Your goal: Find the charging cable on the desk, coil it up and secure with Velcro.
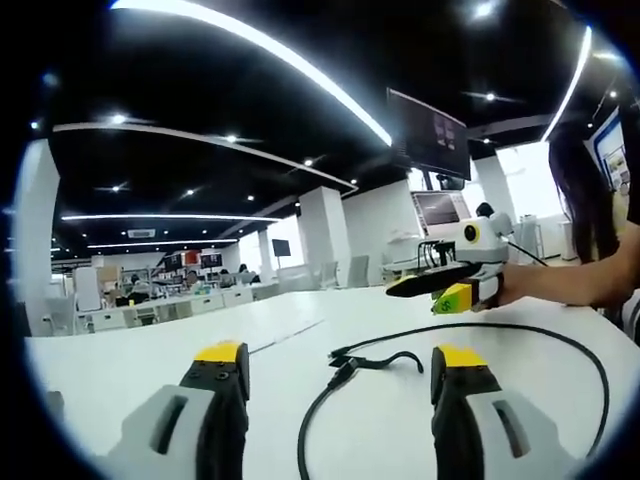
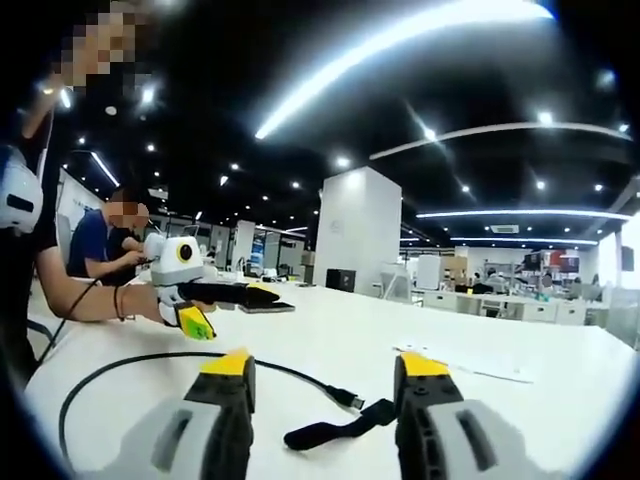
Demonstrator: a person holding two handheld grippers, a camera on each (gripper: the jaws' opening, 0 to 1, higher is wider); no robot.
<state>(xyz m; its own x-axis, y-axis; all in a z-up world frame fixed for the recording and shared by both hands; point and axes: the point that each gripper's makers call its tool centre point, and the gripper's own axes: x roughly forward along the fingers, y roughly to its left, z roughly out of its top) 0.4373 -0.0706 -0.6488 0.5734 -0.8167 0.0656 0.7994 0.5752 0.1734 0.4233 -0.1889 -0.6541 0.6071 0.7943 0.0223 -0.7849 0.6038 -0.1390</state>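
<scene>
Black charging cable [image 1: 560, 340] lying loose on the white counter [image 1: 150, 345], sweeping in a wide loop with the plug end [image 1: 342, 372] and the dark Velcro strap [image 2: 335, 430] near the middle. Uncoiled yet, so finding and first grasp judged the step in hand.

Left gripper [image 1: 340, 372] low over the counter, fingers [image 1: 222, 365] spread wide and holding nothing, plug end lying between them. Right gripper [image 2: 325, 375] likewise low, fingers [image 2: 425, 372] wide apart and empty, strap and plug end just ahead.

Best to pinch the cable just behind the plug with one gripper, keeping the strap free, then gather the long loop in even turns with the other. Avoid clamping on the strap itself, likely needed last for wrapping.

Each gripper visible in the other's view, held in a person's hand [image 2: 160, 300], close enough to collide over the same cable end. A flat dark object [image 2: 265, 307] on the counter beyond, seated people, rows of desks and pillars well behind. Nothing on the counter blocking the cable.
</scene>
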